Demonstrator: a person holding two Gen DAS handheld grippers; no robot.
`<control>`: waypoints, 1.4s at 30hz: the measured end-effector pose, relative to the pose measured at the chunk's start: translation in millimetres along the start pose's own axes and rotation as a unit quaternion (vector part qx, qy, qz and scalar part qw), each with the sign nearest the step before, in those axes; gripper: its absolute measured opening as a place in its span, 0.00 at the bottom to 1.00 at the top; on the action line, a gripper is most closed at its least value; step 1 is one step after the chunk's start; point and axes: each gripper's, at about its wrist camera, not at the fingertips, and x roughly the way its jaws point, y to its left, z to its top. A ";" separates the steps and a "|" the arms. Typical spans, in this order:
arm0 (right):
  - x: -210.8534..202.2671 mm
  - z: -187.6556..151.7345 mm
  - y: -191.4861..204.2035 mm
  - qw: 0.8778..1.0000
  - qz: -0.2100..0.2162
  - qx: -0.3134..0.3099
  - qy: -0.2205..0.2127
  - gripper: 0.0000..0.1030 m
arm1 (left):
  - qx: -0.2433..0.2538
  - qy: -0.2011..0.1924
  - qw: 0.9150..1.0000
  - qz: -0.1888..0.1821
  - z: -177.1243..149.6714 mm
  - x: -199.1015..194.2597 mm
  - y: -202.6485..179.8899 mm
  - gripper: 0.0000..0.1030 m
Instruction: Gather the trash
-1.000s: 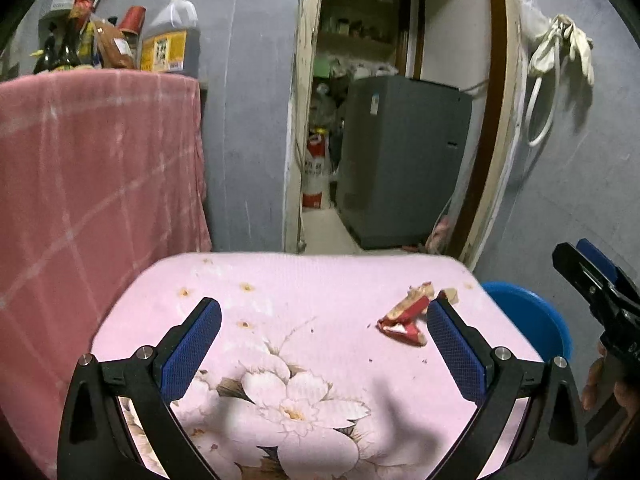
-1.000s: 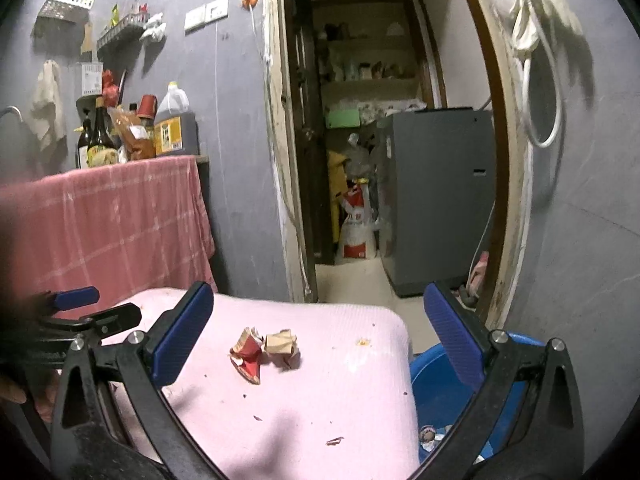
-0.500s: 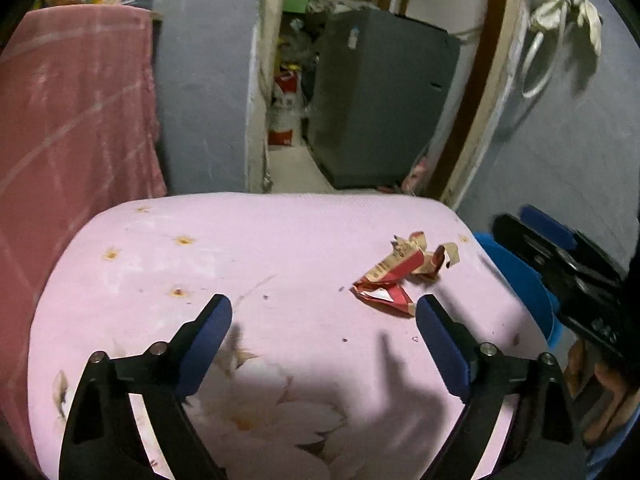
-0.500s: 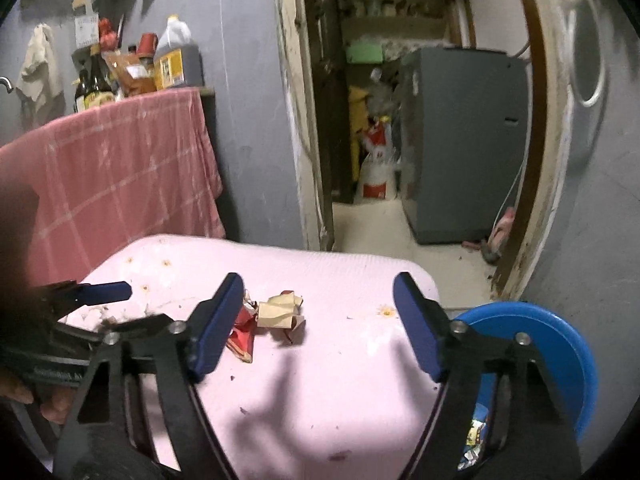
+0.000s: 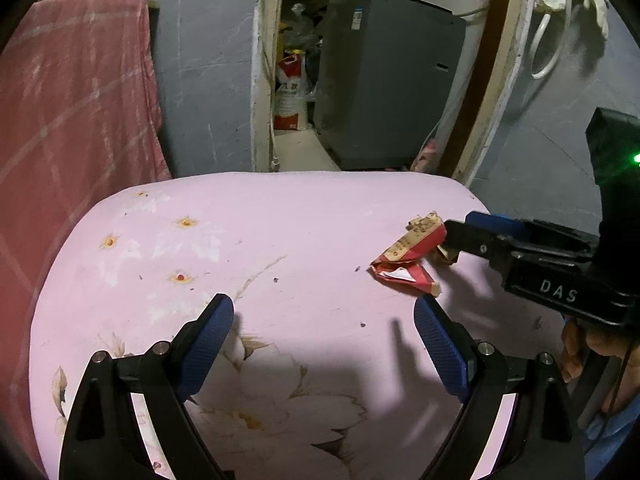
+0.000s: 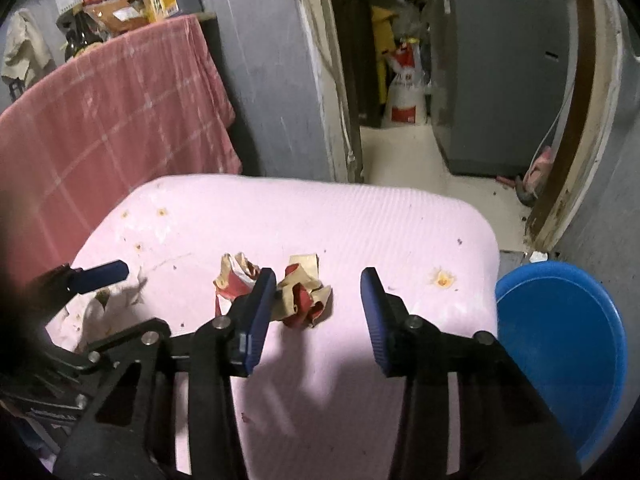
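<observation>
- Where the pink-covered counter ends on the right, a blue tub sits low beside it; what is in it cannot be made out from here.
- Two scraps of trash lie on the counter near its right side: a torn red-and-tan wrapper and, just beside it, a crumpled red-and-tan wad.
- The right gripper has been closing its jaws; the wad lies between them, close against the left pad, with a clear gap to the right pad, so nothing is gripped.
- The left gripper hovers over the flower print with jaws wide apart and nothing between them; the wrapper lies just past its right fingertip.
- Only the right wrist view shows the tub and the wad whole; the left view shows the right gripper from the side, its tip by the wrapper, and part of a hand under it.
- Both views show a red checked cloth hanging to the left and a doorway behind with a grey appliance and a red-and-white sack.
- The counter's far edge is rounded; the surface left of the scraps is bare save for stains.
</observation>
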 end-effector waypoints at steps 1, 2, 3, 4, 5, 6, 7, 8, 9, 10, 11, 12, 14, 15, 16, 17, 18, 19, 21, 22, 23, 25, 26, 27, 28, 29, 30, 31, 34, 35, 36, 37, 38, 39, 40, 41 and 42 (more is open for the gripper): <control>3.1 -0.6 0.7 1.000 0.003 -0.002 0.010 0.41 | 0.000 0.000 1.000 0.000 0.0 0.1 0.5 0.86; 5.3 -1.0 1.5 1.000 0.006 -0.005 0.016 0.41 | 0.000 0.000 1.000 0.000 0.3 -0.3 0.3 0.86; 7.3 -1.8 3.1 1.000 0.008 -0.009 0.022 0.40 | 0.001 0.000 1.000 0.000 0.4 -0.8 -0.1 0.86; 7.8 -2.3 4.1 1.000 0.007 -0.012 0.025 0.40 | 0.003 0.000 1.000 -0.001 0.2 -1.1 -0.3 0.86; 7.7 -2.6 5.2 1.000 0.006 -0.015 0.026 0.37 | 0.003 0.000 1.000 -0.001 0.0 -1.0 -1.7 0.86; 7.8 -3.3 6.0 0.999 0.007 -0.019 0.029 0.31 | 0.004 0.000 1.000 0.000 -0.4 -1.2 -2.8 0.86; 8.3 -4.0 6.7 0.999 0.008 -0.020 0.031 0.28 | 0.006 0.001 1.000 0.000 -0.7 -1.2 -3.4 0.86; 8.3 -4.8 6.7 0.999 0.007 -0.020 0.032 0.27 | 0.006 0.001 1.000 0.000 -0.7 -0.8 -3.8 0.86; 7.7 -5.1 6.7 0.999 0.008 -0.019 0.032 0.26 | 0.008 0.002 1.000 -0.001 -0.4 -0.2 -4.3 0.86; 5.8 -5.7 6.4 0.999 0.008 -0.019 0.032 0.25 | 0.009 0.003 1.000 -0.001 0.4 0.5 -4.3 0.86; 3.5 -6.6 5.8 0.999 0.006 -0.019 0.030 0.25 | 0.010 0.003 1.000 -0.002 0.9 0.9 -4.7 0.86; 1.2 -7.6 4.6 0.999 0.003 -0.018 0.028 0.24 | 0.012 0.003 1.000 -0.004 1.6 1.5 -5.1 0.86; -2.5 -10.0 0.2 1.000 -0.002 -0.012 0.024 0.24 | 0.016 0.006 1.000 -0.007 2.5 3.7 -7.6 0.86; -5.4 -11.9 -2.4 1.000 -0.006 -0.008 0.021 0.23 | 0.018 0.008 1.000 -0.009 3.0 5.4 -9.2 0.86; -7.9 -12.8 -4.6 1.000 -0.009 -0.005 0.019 0.23 | 0.021 0.009 1.000 -0.011 3.2 6.5 -10.6 0.86; -11.7 -15.1 -8.2 1.000 -0.012 0.001 0.016 0.23 | 0.024 0.012 1.000 -0.014 3.6 8.0 -12.5 0.86; -14.4 -17.2 -11.2 1.000 -0.013 0.004 0.013 0.23 | 0.027 0.013 0.999 -0.016 3.3 9.3 -14.3 0.86; -16.6 -18.9 -13.7 1.000 -0.015 0.007 0.011 0.23 | 0.031 0.016 0.999 -0.017 4.0 11.2 -16.8 0.86; -21.2 -24.7 -18.0 1.000 -0.026 0.010 0.009 0.23 | 0.039 0.022 0.999 -0.022 7.6 16.4 -22.1 0.86; -22.3 -27.2 -19.6 1.000 -0.028 0.011 0.008 0.23 | 0.043 0.024 0.999 -0.024 9.1 18.7 -24.1 0.86; -23.1 -30.5 -21.8 0.999 -0.033 0.013 0.008 0.17 | 0.047 0.027 0.998 -0.026 11.3 21.3 -26.8 0.86; -24.6 -35.5 -25.7 0.999 -0.041 0.017 0.006 0.07 | 0.055 0.032 0.998 -0.028 15.6 26.7 -32.3 0.86; -26.8 -36.8 -28.8 0.999 -0.036 0.025 0.001 0.07 | 0.060 0.034 0.997 -0.028 18.0 29.8 -35.0 0.86; -29.1 -37.6 -32.0 0.999 -0.030 0.033 -0.003 0.06 | 0.065 0.036 0.997 -0.026 19.6 32.2 -36.2 0.86; -30.0 -37.4 -32.9 0.999 -0.028 0.036 -0.005 0.06 | 0.071 0.038 0.996 -0.025 21.9 35.4 -39.1 0.86; -30.3 -37.8 -34.7 0.999 -0.025 0.039 -0.006 0.06 | 0.076 0.040 0.996 -0.025 23.4 37.6 -40.9 0.86; -30.8 -38.2 -35.6 0.999 -0.023 0.041 -0.006 0.06 | 0.080 0.041 0.996 -0.023 24.6 39.7 -42.5 0.86; -32.2 -38.7 -36.6 0.999 -0.019 0.042 -0.008 0.07 | 0.084 0.043 0.995 -0.021 25.8 42.4 -44.1 0.86; -39.2 -41.7 -38.1 0.999 -0.018 0.045 -0.018 0.08 | 0.089 0.049 0.995 -0.019 25.3 48.5 -45.2 0.71; -40.7 -43.0 -37.8 0.999 -0.016 0.047 -0.021 0.08 | 0.090 0.055 0.994 -0.020 24.1 51.4 -45.4 0.61; -41.9 -43.7 -39.0 0.998 -0.014 0.052 -0.025 0.09 | 0.091 0.063 0.994 -0.020 22.8 55.2 -43.8 0.57; -44.3 -45.3 -41.3 0.998 -0.011 0.058 -0.030 0.09 | 0.091 0.068 0.993 -0.020 22.0 58.0 -43.2 0.53; -46.1 -46.8 -43.7 0.997 -0.010 0.064 -0.034 0.10 | 0.090 0.070 0.993 -0.021 20.8 59.0 -42.1 0.52; -46.8 -48.1 -44.7 0.997 -0.010 0.069 -0.036 0.10 | 0.089 0.069 0.993 -0.022 19.9 59.0 -42.0 0.51; -48.2 -49.6 -47.1 0.996 -0.009 0.074 -0.039 0.10 | 0.088 0.068 0.994 -0.024 19.8 58.6 -41.4 0.46; -48.6 -50.6 -48.3 0.996 -0.008 0.079 -0.041 0.11 | 0.087 0.067 0.994 -0.025 19.9 58.5 -40.7 0.41; -49.4 -51.5 -50.6 0.995 -0.007 0.086 -0.044 0.11 | 0.086 0.067 0.994 -0.025 20.1 58.2 -40.9 0.39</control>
